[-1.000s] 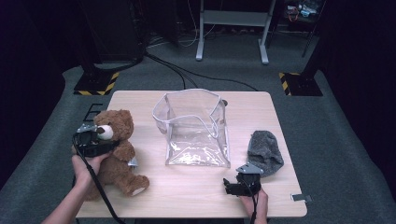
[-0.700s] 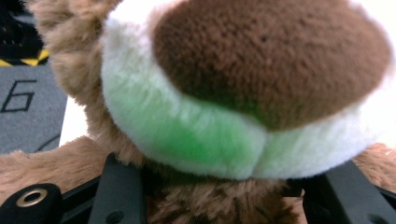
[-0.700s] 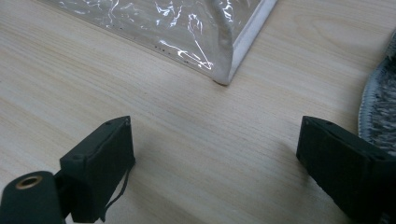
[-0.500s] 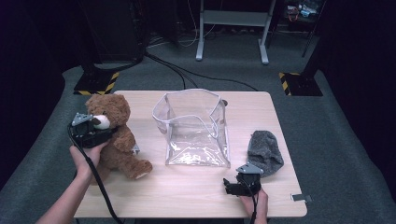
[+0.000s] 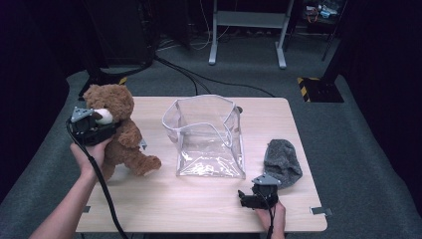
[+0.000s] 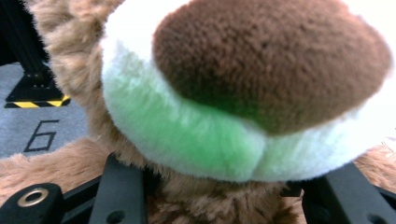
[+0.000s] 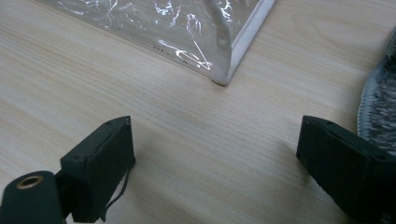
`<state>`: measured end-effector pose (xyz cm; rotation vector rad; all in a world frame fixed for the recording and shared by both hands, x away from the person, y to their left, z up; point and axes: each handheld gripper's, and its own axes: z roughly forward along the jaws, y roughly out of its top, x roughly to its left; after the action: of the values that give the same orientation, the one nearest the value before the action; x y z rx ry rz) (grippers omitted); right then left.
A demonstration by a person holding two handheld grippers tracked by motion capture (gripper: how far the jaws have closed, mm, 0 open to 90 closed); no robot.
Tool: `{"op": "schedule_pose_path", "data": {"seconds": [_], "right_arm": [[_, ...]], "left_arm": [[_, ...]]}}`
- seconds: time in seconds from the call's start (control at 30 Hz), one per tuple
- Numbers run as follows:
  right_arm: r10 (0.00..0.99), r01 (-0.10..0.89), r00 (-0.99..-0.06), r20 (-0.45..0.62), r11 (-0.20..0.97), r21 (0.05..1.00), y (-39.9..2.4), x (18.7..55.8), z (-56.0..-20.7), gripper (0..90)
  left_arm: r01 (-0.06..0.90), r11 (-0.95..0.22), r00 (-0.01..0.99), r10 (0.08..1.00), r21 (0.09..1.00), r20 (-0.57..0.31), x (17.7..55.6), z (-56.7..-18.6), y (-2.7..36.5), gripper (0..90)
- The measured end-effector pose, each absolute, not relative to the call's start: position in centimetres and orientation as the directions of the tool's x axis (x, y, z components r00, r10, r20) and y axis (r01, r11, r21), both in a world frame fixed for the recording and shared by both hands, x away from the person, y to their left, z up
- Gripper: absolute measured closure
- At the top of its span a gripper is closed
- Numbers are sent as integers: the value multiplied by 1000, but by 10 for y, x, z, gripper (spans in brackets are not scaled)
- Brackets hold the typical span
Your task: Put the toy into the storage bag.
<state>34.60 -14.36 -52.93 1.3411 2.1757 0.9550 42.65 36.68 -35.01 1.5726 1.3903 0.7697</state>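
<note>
High view: my left hand-held gripper (image 5: 107, 130) grips the brown plush teddy bear (image 5: 119, 132) left of the clear plastic bag (image 5: 206, 137), not yet inside; right hand-held gripper (image 5: 245, 198) released.

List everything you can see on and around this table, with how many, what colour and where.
teddy bear: one, brown with a white muzzle, left part of the table, gripped around the neck
clear bag: one, transparent with white edging, middle of the table, standing open
knit hat: one, grey, right part of the table, lying flat
table: one, light wood, on a grey floor
metal frame: one, grey, on the floor behind the table
left gripper: one, black, closed on the teddy bear
right gripper: one, black, jaws open, low over the table near its front edge beside the knit hat
</note>
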Motion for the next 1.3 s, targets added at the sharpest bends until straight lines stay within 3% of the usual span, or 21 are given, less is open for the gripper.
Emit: {"op": "schedule_pose_path", "data": {"seconds": [1.3], "right_arm": [[892,613,-452,12,302,730,-143,346,-529,105]], "left_arm": [[312,-30,104,995,949,-3,472,-279,353,491]]}}
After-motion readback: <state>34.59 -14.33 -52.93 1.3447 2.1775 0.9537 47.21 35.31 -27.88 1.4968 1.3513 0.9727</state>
